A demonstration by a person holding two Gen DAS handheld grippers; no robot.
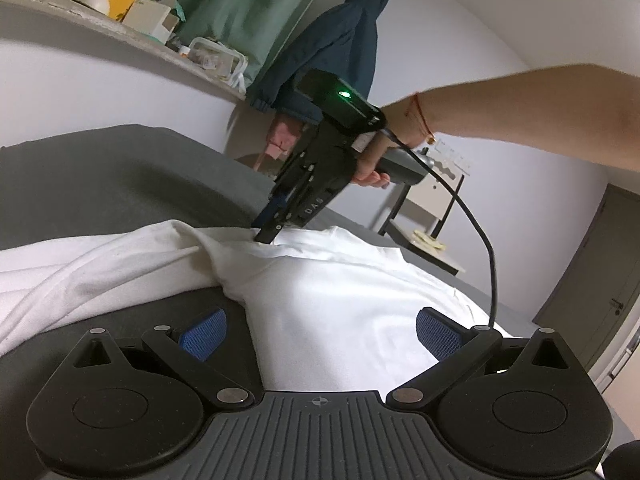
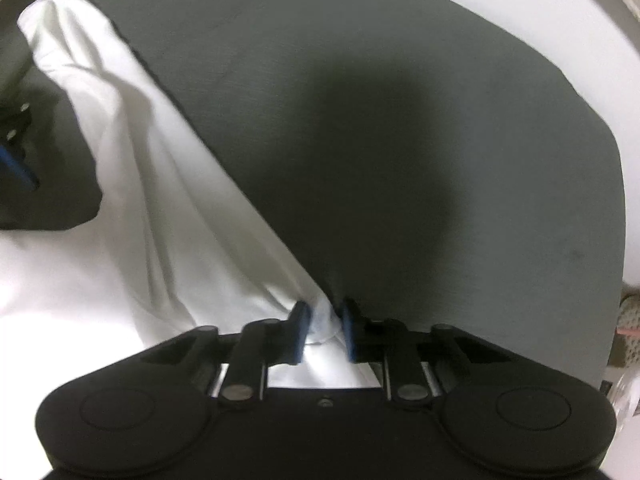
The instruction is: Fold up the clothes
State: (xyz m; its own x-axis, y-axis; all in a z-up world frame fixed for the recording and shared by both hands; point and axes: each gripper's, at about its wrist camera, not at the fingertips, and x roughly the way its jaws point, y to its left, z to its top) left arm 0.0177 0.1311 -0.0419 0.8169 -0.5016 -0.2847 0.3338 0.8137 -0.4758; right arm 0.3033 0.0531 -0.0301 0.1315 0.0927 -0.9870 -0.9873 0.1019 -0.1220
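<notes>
Grey bed (image 2: 360, 120) bears white shirt (image 2: 160, 220), edge pinched in right tongs (image 2: 325, 326).

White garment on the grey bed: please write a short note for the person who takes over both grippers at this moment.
Right gripper: pointing down, shut on a pinch of the white cotton garment at its edge, beside the bare dark grey bed sheet.
Left gripper: open, blue pads wide apart, hovering low over the garment, holding nothing.
Garment: lying spread but wrinkled on the bed, one bunched ridge running along its side.
Done: one edge is gripped. No finished fold is visible.
Left: probably grip a second point with the left gripper, then lift and fold the garment over, then smooth it.
</notes>
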